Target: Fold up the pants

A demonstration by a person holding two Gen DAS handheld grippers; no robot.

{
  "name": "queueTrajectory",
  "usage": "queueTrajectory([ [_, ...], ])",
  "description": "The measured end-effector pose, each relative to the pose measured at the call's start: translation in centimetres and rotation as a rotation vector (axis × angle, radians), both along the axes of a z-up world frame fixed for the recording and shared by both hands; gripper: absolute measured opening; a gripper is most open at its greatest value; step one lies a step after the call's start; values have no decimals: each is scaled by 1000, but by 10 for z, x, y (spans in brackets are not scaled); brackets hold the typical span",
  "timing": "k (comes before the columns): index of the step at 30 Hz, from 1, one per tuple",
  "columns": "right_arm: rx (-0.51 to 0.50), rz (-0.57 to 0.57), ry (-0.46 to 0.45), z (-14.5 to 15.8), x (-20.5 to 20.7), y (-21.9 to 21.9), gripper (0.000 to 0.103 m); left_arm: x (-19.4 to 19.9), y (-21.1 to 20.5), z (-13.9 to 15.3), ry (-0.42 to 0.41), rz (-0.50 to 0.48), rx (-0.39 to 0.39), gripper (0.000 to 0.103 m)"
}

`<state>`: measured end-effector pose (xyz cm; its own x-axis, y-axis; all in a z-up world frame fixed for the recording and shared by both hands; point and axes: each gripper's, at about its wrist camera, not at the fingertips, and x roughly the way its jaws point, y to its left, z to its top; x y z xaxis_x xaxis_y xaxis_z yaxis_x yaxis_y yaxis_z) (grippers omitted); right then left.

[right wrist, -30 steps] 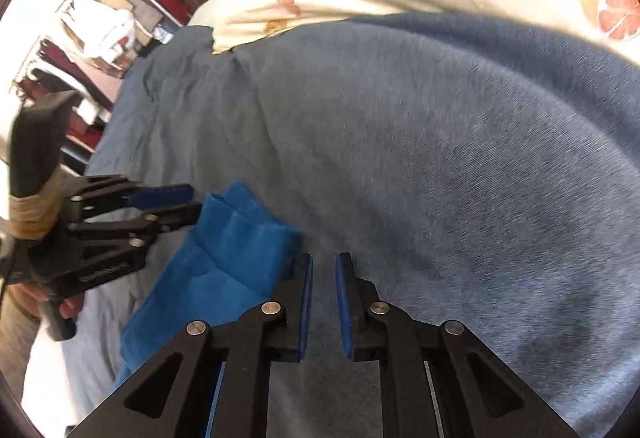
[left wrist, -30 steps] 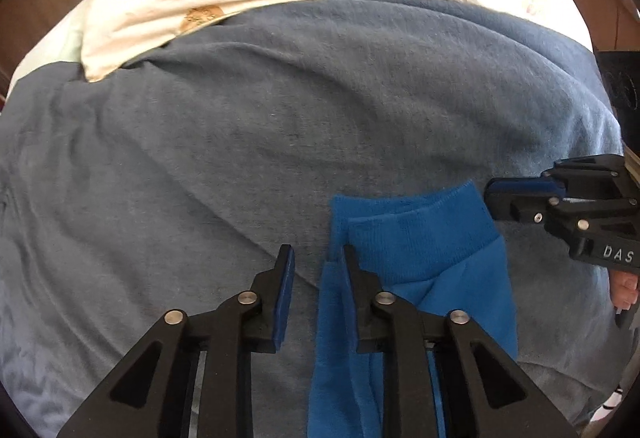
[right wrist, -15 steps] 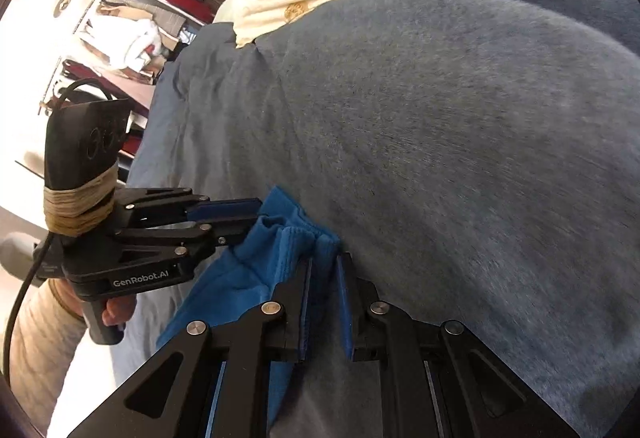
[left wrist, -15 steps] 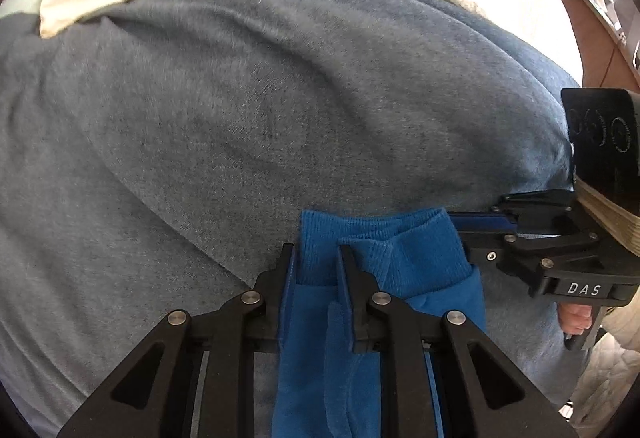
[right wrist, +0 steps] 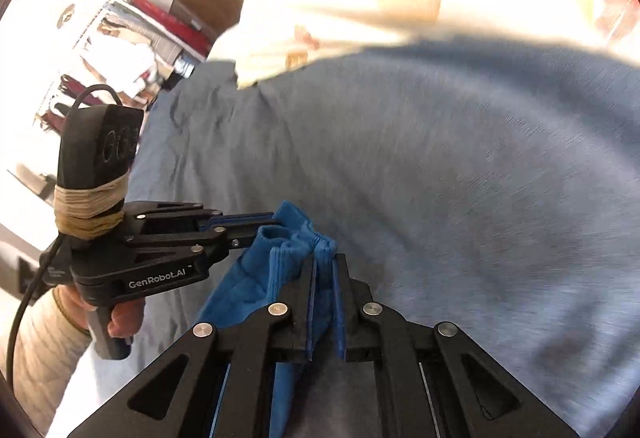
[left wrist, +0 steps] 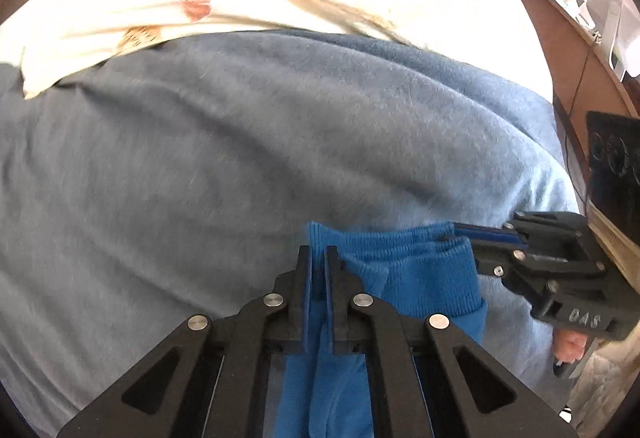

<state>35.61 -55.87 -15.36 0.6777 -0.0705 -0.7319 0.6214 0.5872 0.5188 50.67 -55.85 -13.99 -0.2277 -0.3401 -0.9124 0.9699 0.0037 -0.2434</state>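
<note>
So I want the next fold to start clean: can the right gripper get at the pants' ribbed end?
Probably yes: the right gripper is shut on the ribbed end of the blue pants, with nothing in the way.

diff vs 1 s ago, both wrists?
Both grippers came onto the ribbed cuff end of the blue pants and closed: the left hand-held gripper went from open beside the cuff to shut on it, and the right hand-held gripper now pinches the opposite corner. The cuff has bunched up. The grey-blue bedspread is unchanged.
</note>
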Motion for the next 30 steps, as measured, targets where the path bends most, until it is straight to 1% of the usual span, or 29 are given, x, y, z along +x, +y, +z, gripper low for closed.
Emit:
queueTrajectory([
  [3,-24,-33,45,-3,-3,-2,8,2,-6,-11,7,12,21,7],
  [5,-3,-40,65,-11,-2,-6,8,4,-9,-14,10,16,31,7],
  [7,20,-35,76,-18,-2,-10,8,6,-6,-11,9,21,28,7],
  [9,21,-18,79,-19,1,-11,9,9,-1,1,-12,35,2,9],
  [10,3,-34,88,-16,0,-12,9,9,1,9,-25,38,-18,15],
  [11,-25,-54,96,-12,-4,-12,14,11,4,20,-40,38,-46,23],
  [12,-47,-68,103,-7,-6,-13,15,11,7,29,-50,26,-64,27],
  [13,-62,-83,103,-1,-8,-14,15,9,9,37,-55,11,-78,28],
  [15,-53,-90,78,7,-16,-15,15,3,18,50,-66,-41,-92,28],
  [17,-45,-82,61,12,-20,-11,15,-7,23,56,-69,-81,-85,28],
  [20,-16,-49,36,13,-19,-1,15,-8,38,46,-53,-123,-14,28],
  [23,8,-24,34,7,-14,8,15,-2,50,26,-62,-114,54,28],
  [26,33,-15,35,-1,-9,11,15,5,58,13,-15,-79,91,28],
  [29,58,-14,34,-7,-6,11,15,16,59,0,-1,-63,105,27],
  [30,67,-14,33,-10,-5,11,15,16,58,-6,9,-58,109,18],
])
